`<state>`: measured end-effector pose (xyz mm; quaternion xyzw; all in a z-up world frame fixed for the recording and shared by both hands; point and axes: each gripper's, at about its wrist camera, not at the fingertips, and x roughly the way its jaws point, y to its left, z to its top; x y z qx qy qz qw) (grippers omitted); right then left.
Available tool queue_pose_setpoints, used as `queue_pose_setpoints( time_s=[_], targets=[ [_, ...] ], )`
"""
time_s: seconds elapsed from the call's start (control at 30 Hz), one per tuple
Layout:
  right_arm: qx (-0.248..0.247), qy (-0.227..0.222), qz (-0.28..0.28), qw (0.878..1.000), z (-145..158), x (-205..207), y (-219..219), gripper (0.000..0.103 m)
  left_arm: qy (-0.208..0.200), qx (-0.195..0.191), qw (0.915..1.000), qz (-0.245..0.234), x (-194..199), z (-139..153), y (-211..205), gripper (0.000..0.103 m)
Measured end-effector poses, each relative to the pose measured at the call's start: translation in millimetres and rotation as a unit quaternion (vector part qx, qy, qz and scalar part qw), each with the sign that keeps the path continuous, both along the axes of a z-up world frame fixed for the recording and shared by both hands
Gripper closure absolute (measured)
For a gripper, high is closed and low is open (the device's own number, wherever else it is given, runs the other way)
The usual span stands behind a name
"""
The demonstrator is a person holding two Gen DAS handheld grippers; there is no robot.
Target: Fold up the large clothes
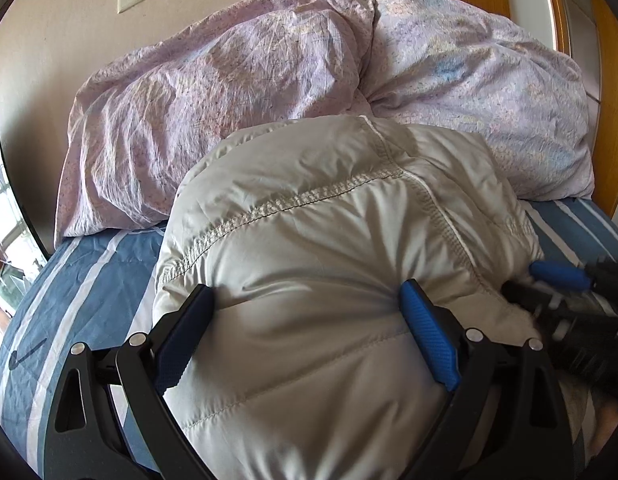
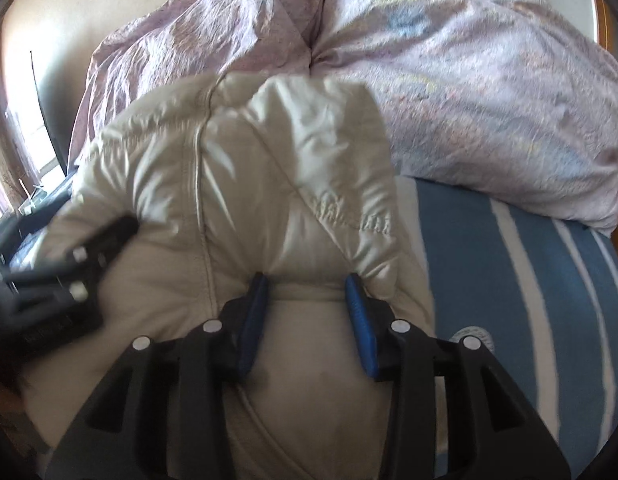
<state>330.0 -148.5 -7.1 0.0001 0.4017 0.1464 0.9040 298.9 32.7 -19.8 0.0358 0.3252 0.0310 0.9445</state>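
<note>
A puffy off-white quilted jacket point(image 1: 309, 248) lies bunched on the blue striped bed; it also shows in the right wrist view point(image 2: 237, 184). My left gripper point(image 1: 307, 296) has its jaws wide apart, pressed against a thick bulge of the jacket that fills the gap. My right gripper point(image 2: 305, 286) has its jaws partly apart with a fold of jacket between the blue pads. The right gripper also shows blurred at the right edge of the left wrist view point(image 1: 565, 292). The left gripper shows blurred at the left of the right wrist view point(image 2: 69, 272).
A crumpled lilac quilt point(image 1: 269, 80) is piled behind the jacket along the wall. The blue and white striped sheet point(image 2: 529, 280) lies to the right. A wooden headboard point(image 1: 613, 120) stands at the far right. A window is at the left.
</note>
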Motion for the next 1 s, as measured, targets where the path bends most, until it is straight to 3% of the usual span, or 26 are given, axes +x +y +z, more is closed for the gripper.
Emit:
queue_pose_setpoints(
  time_s=[0.1, 0.2, 0.37, 0.67, 0.8, 1.0],
  targets=[
    [0.061, -0.012, -0.018, 0.998, 26, 21, -7, 0.061, 0.0, 0.0, 1.0, 0.001, 0, 1, -1, 0.009],
    [0.049, -0.01, -0.023, 0.998, 30, 50, 6, 0.061, -0.001, -0.001, 1.0, 0.001, 0, 1, 0, 0.009],
    [-0.001, 0.026, -0.034, 0.999, -3, 81, 22, 0.058, -0.005, -0.003, 1.0, -0.001, 0, 1, -1, 0.009],
    [0.027, 0.022, -0.041, 0.999, -35, 85, 13, 0.056, -0.016, 0.013, 0.9998, 0.001, 3, -1, -12, 0.008],
    [0.025, 0.022, -0.043, 0.999, -18, 59, 5, 0.054, -0.014, 0.016, 0.9998, 0.004, -4, 4, -9, 0.008],
    [0.044, 0.014, -0.015, 0.999, 12, -10, -16, 0.054, -0.005, -0.028, 0.9996, -0.005, -37, 26, 5, 0.008]
  ],
)
